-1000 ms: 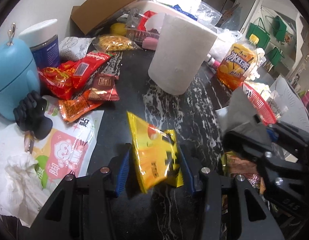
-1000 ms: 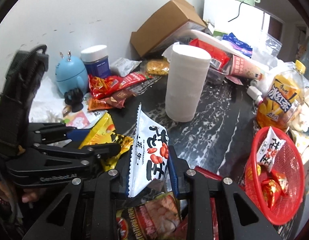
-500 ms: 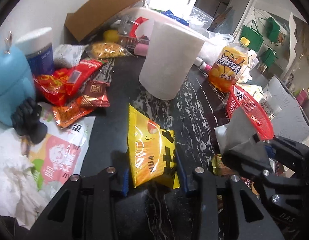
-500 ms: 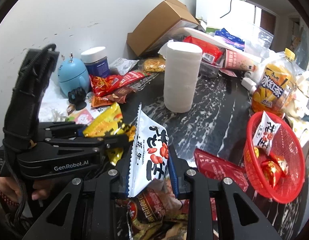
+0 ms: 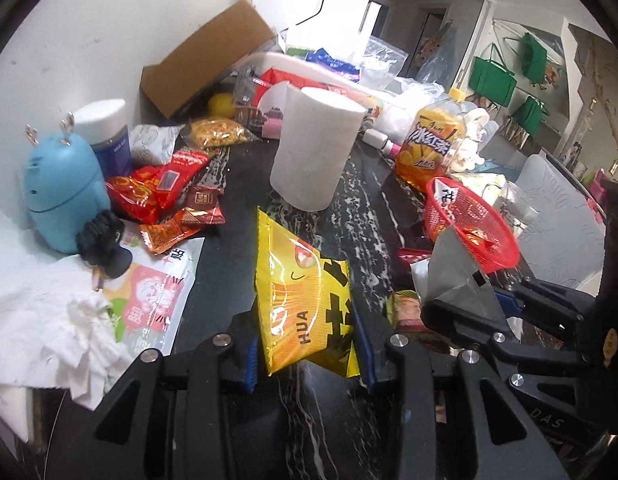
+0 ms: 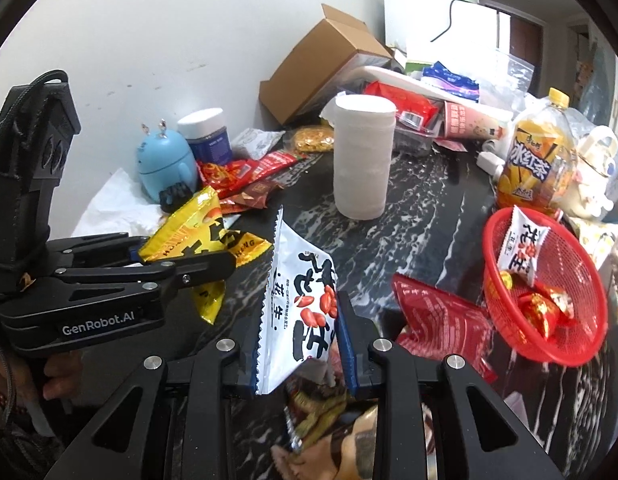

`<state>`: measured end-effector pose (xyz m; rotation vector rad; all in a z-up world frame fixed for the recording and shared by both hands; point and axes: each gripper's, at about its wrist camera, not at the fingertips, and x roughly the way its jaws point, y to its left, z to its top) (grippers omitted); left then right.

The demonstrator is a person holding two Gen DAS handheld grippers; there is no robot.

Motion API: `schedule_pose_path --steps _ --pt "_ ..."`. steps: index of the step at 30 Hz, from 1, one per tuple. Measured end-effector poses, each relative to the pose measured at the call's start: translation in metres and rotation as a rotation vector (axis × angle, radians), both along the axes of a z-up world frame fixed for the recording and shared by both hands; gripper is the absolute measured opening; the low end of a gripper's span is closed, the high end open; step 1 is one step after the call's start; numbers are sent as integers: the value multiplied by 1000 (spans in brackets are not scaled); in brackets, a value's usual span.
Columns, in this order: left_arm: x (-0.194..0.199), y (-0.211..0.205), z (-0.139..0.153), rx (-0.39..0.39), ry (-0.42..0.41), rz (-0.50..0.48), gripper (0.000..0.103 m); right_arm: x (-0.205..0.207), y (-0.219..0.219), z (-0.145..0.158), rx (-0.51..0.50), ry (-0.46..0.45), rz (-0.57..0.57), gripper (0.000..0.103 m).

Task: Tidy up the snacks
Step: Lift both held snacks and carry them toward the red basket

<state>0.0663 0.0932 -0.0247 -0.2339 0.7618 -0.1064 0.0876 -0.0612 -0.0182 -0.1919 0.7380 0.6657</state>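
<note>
Left gripper [image 5: 307,354] was clamped on a yellow peanut packet [image 5: 303,300]; right gripper [image 6: 299,354] held a white peanut packet [image 6: 299,312].

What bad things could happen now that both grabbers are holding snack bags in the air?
1. The right gripper pinches only the lower part of the white peanut packet, so it might slip or flop.
2. The red mesh basket sits tilted on the black marble table; dropping a packet in could tip it.
3. The left gripper with the yellow snack packet is close beside the right one, so they might bump.
</note>
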Motion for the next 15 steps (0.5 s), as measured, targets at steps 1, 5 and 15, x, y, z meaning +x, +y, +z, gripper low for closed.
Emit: schedule_pose_path --steps 1,5,15 --pt "-4 -2 2 3 -6 -1 36 -3 -1 1 4 -3 -1 29" --pt "-19 -9 11 2 -22 -12 36 -19 -9 6 24 -6 -9 29" --pt "-46 -44 21 9 -41 -92 36 -57 -41 11 71 -4 -63 29"
